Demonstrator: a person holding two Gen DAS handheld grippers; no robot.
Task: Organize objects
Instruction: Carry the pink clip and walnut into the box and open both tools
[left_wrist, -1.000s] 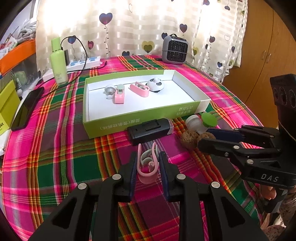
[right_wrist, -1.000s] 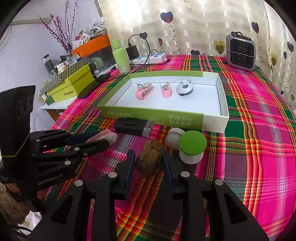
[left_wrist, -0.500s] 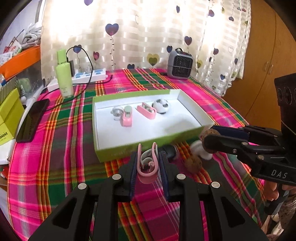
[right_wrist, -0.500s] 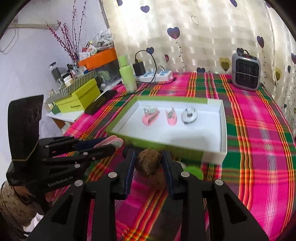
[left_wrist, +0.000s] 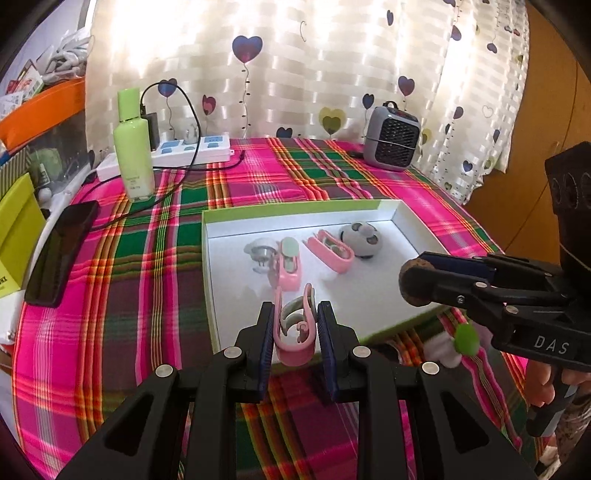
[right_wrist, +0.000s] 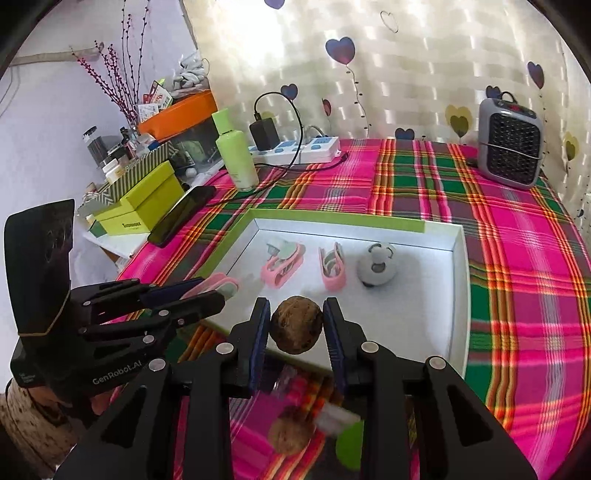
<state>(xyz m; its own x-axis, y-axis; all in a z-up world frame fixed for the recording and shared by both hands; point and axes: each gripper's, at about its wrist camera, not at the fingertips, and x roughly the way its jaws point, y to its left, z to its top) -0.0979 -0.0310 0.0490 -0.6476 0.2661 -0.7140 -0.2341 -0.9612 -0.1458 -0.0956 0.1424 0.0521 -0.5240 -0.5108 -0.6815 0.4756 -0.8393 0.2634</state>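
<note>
My left gripper (left_wrist: 295, 325) is shut on a pink clip (left_wrist: 294, 332) and holds it over the near rim of the shallow green-edged white box (left_wrist: 236, 295). My right gripper (right_wrist: 297, 325) is shut on a brown walnut (right_wrist: 296, 325), also over the box's near edge (right_wrist: 456, 332). In the left wrist view the right gripper (left_wrist: 417, 284) reaches in from the right with the walnut (left_wrist: 415, 286). In the right wrist view the left gripper (right_wrist: 221, 291) shows at the left with the clip (right_wrist: 212, 286). Two pink clips (left_wrist: 290, 264) (left_wrist: 332, 253) and a grey round gadget (left_wrist: 361, 238) lie in the box.
Below my right gripper a second walnut (right_wrist: 290, 430) and a green-capped white piece (right_wrist: 349, 448) lie on the plaid cloth. A green bottle (left_wrist: 133, 147), power strip (left_wrist: 192, 149), phone (left_wrist: 62, 251) and grey heater (left_wrist: 391, 134) stand beyond the box. Yellow-green boxes (right_wrist: 144, 201) crowd the left.
Both grippers have lifted and moved forward with their loads, from the cloth in front of the box to over its near edge. The black device in front of the box has gone out of sight.
</note>
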